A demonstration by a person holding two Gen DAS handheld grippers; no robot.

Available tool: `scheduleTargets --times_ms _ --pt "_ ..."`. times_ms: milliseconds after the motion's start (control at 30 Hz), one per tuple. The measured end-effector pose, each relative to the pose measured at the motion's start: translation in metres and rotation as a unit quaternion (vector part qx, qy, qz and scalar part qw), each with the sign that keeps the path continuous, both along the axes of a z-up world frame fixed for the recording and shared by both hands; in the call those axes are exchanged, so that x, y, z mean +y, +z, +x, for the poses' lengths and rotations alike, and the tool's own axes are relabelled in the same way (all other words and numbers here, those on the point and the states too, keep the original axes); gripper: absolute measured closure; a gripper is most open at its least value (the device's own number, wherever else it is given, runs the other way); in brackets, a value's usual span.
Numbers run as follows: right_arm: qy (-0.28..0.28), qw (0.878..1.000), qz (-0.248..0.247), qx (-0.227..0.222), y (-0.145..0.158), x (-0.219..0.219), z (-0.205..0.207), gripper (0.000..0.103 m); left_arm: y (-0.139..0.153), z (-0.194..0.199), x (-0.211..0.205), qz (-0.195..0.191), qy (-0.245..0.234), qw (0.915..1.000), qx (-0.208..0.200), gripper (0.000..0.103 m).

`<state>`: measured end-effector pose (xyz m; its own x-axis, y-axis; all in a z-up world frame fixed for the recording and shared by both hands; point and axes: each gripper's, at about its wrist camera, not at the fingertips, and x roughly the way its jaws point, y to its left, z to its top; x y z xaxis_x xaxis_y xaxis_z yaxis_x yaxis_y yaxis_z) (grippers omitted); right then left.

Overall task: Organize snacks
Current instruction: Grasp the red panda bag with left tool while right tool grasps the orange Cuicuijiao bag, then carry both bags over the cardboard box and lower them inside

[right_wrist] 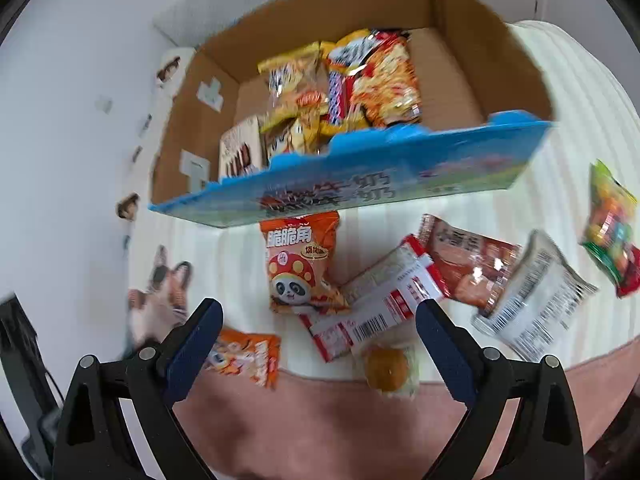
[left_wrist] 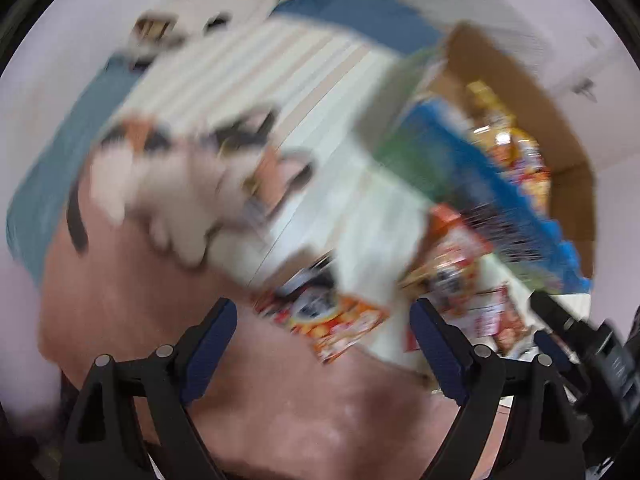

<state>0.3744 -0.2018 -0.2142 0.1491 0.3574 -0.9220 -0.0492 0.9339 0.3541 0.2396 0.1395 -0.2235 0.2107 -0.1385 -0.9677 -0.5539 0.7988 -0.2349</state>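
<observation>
Corrugated brown card forms the open box (right_wrist: pixel 460 32) that stands at the far edge of the white ribbed bed cover (right_wrist: pixel 568 92), its blue printed front flap (right_wrist: pixel 360 184) folded down toward the near side. Inside the box lie a yellow snack bag (right_wrist: pixel 292 84), a red-and-yellow noodle-print bag (right_wrist: pixel 384 80) beside it, and a pale carton (right_wrist: pixel 240 152) against the left inner wall. On the cover in front of the flap: an orange panda-print bag (right_wrist: pixel 300 260) just beside a white-and-red barcode packet (right_wrist: pixel 376 312), which touches a red-brown packet (right_wrist: pixel 472 268); a white labelled packet (right_wrist: pixel 536 304) lies to the right of that, and a green multicoloured bag (right_wrist: pixel 612 228) sits well apart near the right edge. A second orange bag (right_wrist: pixel 248 356) and a round yellow cake in clear wrap (right_wrist: pixel 388 366) lie at the near edge, where the cover meets a pink blanket (right_wrist: pixel 340 432). A cat-print cushion (right_wrist: pixel 160 292) rests at the left edge. The right gripper (right_wrist: pixel 320 336) hangs above the near packets, spread wide and holding nothing. The left gripper (left_wrist: pixel 324 344) is likewise spread and empty; its view is heavily blurred, but what appears to be the same second orange bag (left_wrist: pixel 340 328) lies between and beyond its fingers.
</observation>
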Motion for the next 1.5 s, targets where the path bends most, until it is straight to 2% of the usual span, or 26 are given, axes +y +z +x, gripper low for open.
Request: scheduleTargets --times_ms 100,233,333,400,500,533,567,600,667,767,833,933,1000,1100,1267,1400,1500 --pt "0.017 1.000 -0.021 0.000 -0.019 0.027 0.007 0.004 -0.038 -0.016 0.011 -0.062 0.046 0.9968 0.022 0.015" --pt "0.031 0.998 -0.051 -0.004 -0.038 0.056 0.016 0.004 -0.072 -0.023 0.017 -0.144 0.097 0.9841 0.039 0.016" --pt "0.035 0.997 -0.070 -0.002 -0.053 0.072 0.023 0.004 -0.085 -0.019 0.019 -0.172 0.119 0.9771 0.039 0.016" --pt "0.035 0.996 -0.076 0.001 -0.060 0.078 0.027 0.005 -0.091 -0.014 0.020 -0.173 0.128 0.9758 0.039 0.016" --pt "0.037 0.995 -0.088 0.003 -0.070 0.087 0.031 0.011 -0.098 -0.003 0.018 -0.162 0.132 0.9770 0.043 0.017" --pt "0.039 0.995 -0.094 0.004 -0.073 0.089 0.032 0.020 -0.097 0.002 0.016 -0.149 0.125 0.9799 0.044 0.020" --pt "0.042 0.994 -0.102 0.006 -0.076 0.091 0.033 0.031 -0.095 0.004 0.014 -0.138 0.115 0.9828 0.042 0.028" --pt "0.047 0.993 -0.107 0.013 -0.081 0.093 0.033 0.035 -0.091 0.009 0.009 -0.120 0.092 0.9876 0.041 0.038" --pt "0.050 0.993 -0.102 0.023 -0.088 0.090 0.032 0.040 -0.083 0.018 0.002 -0.090 0.052 0.9938 0.041 0.046" --pt "0.066 0.993 -0.098 0.017 -0.089 0.084 0.027 0.044 -0.073 0.030 -0.011 -0.034 -0.020 0.9983 0.044 0.046" --pt "0.081 0.992 -0.097 0.019 -0.088 0.077 0.021 0.045 -0.068 0.038 -0.025 0.005 -0.080 0.9957 0.048 0.046" --pt "0.091 0.991 -0.094 0.026 -0.086 0.063 0.013 0.045 -0.063 0.050 -0.050 0.070 -0.171 0.9810 0.057 0.046" --pt "0.096 0.990 -0.094 0.036 -0.084 0.053 0.006 0.046 -0.062 0.053 -0.061 0.093 -0.200 0.9740 0.054 0.046" --pt "0.104 0.989 -0.093 0.053 -0.084 0.039 -0.008 0.046 -0.066 0.055 -0.072 0.090 -0.212 0.9713 0.057 0.046" --pt "0.109 0.987 -0.096 0.068 -0.089 0.028 -0.025 0.046 -0.084 0.056 -0.076 0.077 -0.204 0.9732 0.072 0.044" --pt "0.088 0.989 -0.088 0.080 -0.095 0.025 -0.027 0.043 -0.090 0.054 -0.070 0.054 -0.173 0.9811 0.068 0.040" --pt "0.075 0.990 -0.083 0.090 -0.107 0.024 -0.031 0.041 -0.090 0.052 -0.058 0.023 -0.140 0.9887 0.050 0.032"
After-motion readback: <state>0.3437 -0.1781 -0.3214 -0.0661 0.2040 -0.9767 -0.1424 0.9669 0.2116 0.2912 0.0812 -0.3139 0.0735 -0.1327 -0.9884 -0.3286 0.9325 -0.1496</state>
